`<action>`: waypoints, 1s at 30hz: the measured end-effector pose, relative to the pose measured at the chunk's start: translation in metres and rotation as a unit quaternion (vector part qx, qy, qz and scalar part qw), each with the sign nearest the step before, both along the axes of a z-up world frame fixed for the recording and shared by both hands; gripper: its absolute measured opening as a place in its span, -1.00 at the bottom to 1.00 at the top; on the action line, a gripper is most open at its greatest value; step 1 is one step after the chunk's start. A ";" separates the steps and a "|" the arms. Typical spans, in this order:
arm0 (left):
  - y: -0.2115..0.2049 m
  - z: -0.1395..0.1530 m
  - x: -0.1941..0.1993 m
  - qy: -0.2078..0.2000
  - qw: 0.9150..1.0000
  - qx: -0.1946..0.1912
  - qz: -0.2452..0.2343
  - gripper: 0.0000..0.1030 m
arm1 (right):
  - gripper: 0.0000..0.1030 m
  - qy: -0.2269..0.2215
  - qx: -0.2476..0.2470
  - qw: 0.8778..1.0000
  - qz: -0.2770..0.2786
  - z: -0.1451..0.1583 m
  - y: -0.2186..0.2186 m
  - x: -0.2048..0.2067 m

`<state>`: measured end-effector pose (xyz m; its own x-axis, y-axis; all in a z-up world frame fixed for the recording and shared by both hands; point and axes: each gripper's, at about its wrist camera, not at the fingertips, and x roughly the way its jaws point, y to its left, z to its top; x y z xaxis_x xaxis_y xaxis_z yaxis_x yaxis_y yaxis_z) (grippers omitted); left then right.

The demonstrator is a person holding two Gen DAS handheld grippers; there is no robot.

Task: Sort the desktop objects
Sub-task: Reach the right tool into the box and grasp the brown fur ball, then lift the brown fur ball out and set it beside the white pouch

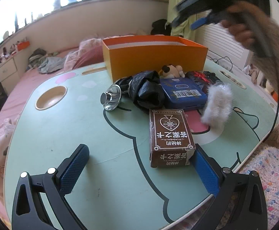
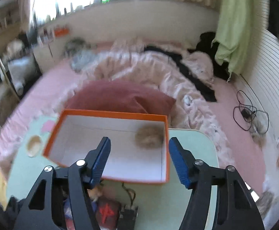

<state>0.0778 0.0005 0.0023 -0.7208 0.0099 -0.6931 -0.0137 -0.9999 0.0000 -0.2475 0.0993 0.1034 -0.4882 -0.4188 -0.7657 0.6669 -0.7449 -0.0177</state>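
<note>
The bench (image 1: 66, 134), a pale green lap table with a cartoon print, stands on a pink bed (image 2: 59, 80). At its far edge sits the orange box (image 1: 154, 57), open-topped, its long axis running across the left wrist view. In front of it lies a crowded heap: a crumpled black bag (image 1: 145, 90), a shiny metal funnel (image 1: 110, 98), a blue tin (image 1: 185, 94), a small plush toy (image 1: 172, 71), a dark red-marked item (image 1: 198, 76) and a white fluffy piece (image 1: 218, 105). Nearest, a brown card box (image 1: 170, 138) lies flat, long axis pointing away towards the heap.

The left claw (image 1: 141, 157) is spread wide and pinches nothing; the card box's near corner sits just beside its right finger, whether touching I cannot tell.

Only the right wrist view shows inside the orange box: a brown fluffy ball (image 2: 149, 138) rests near the right wall. The right claw (image 2: 138, 149) hovers above it, spread, with nothing between its fingers.
</note>
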 end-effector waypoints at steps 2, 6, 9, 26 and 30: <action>0.000 0.000 0.000 0.001 1.000 0.000 0.000 1.00 | 0.19 -0.017 0.046 0.999 -0.003 -0.020 -0.026 -0.018; -0.002 0.001 -0.001 0.003 1.000 0.001 -0.001 1.00 | 0.13 0.002 0.123 0.992 0.000 -0.053 -0.056 -0.032; -0.002 0.000 -0.001 0.004 1.000 0.002 -0.001 1.00 | 0.11 0.029 0.196 0.980 -0.016 -0.075 -0.067 -0.038; -0.003 0.001 -0.001 0.005 1.000 0.002 -0.001 1.00 | -0.23 -0.036 -0.013 0.998 0.053 -0.001 0.006 0.026; -0.002 0.000 0.000 0.005 1.000 0.002 -0.001 1.00 | -0.23 -0.037 -0.048 0.994 0.096 -0.002 0.049 0.087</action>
